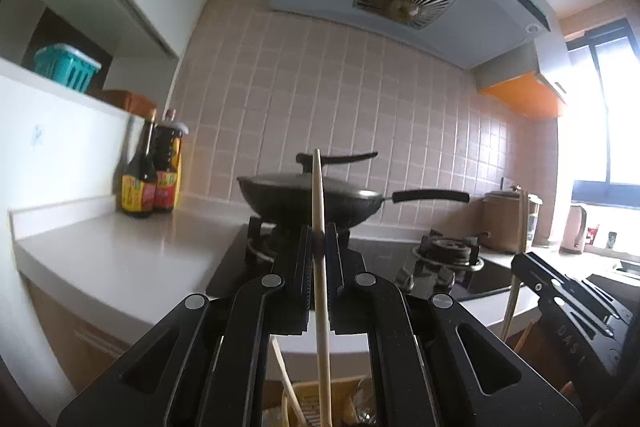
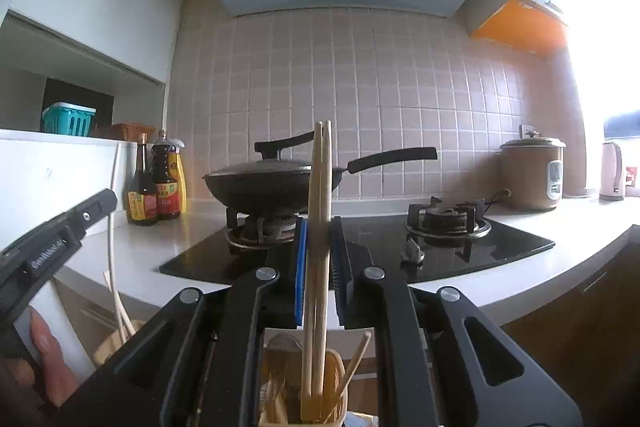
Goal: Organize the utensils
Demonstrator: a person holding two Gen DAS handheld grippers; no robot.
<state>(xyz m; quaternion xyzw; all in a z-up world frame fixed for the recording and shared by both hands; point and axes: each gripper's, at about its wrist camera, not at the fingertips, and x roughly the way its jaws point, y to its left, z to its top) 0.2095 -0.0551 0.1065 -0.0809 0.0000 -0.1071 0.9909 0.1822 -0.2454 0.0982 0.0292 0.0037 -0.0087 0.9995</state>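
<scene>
**Item 1 — single pale wooden chopstick** (image 1: 319, 227). Stands upright, pinched between the near-closed jaws of the left gripper (image 1: 319, 247). Its lower end runs down toward a container of pale sticks, only partly visible below the gripper at the bottom of the left wrist view; I cannot tell whether the tip is inside it yet.

**Item 2 — pair of pale wooden chopsticks** (image 2: 320, 211). Held upright and side by side in the right gripper (image 2: 319, 247), whose blue-padded jaws stand narrow and clamp on them. Their lower ends reach into the tan cylindrical utensil holder (image 2: 332, 403), which sits directly beneath that gripper and already carries other sticks.

**Item 3 — black lidded wok with long handle** (image 2: 276, 183). Sits on the left burner of the black glass hob, beyond both grippers and the holder; not part of the step.

**Handling note (judgement).** The step appears to be lowering chopsticks into the holder.
- Keep each stick vertical so it slides between those already standing.
- Sink it until the tip is well below the rim before easing the jaws apart.
- Release one gripper at a time; the two grippers are close together in front of the wok.
- A tilted release risks the stick tipping over the rim.
</scene>
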